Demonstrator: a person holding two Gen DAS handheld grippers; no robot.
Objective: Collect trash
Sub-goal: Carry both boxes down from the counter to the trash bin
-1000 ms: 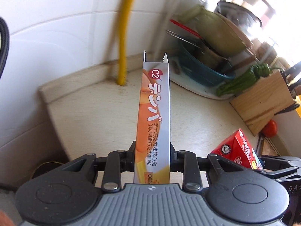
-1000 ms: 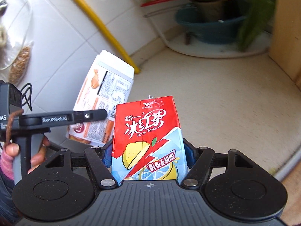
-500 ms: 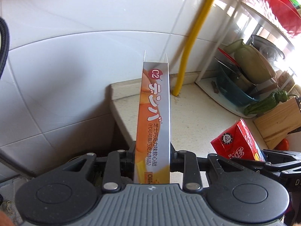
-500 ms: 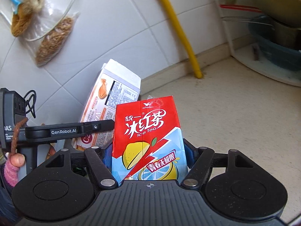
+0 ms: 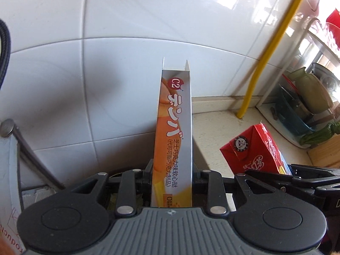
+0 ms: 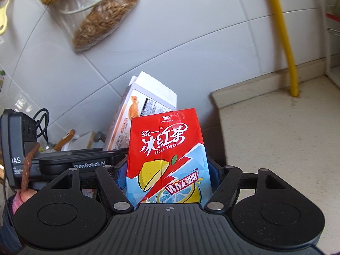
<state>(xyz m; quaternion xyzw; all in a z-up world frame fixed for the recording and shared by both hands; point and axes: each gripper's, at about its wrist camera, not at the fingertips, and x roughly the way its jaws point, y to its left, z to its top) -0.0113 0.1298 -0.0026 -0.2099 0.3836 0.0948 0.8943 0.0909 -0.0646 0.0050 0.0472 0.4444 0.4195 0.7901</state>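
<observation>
Left tool: narrowly set, clamped on the two broad faces of a tall orange snack box, low on its length. Box upright between the fingers, narrow printed side facing camera, top flaps open. Judged empty: thin card, very light, crushable across the broad faces, stiffer along the folded edges. Low grip leaves a long free end above; likely to wag on a quick swing. White tiled wall behind; corner of the table to the right of the box.

Right tool: about mid-width, closed on the side walls of a red ice tea carton, held around its lower half, front face to camera. Waxed card, smooth, so slip possible under a loose hold; walls dent if empty, leftover liquid cannot be ruled out. Best kept upright, squeeze light.

Both items held off the table, near its left end. No bin visible in either view.
</observation>
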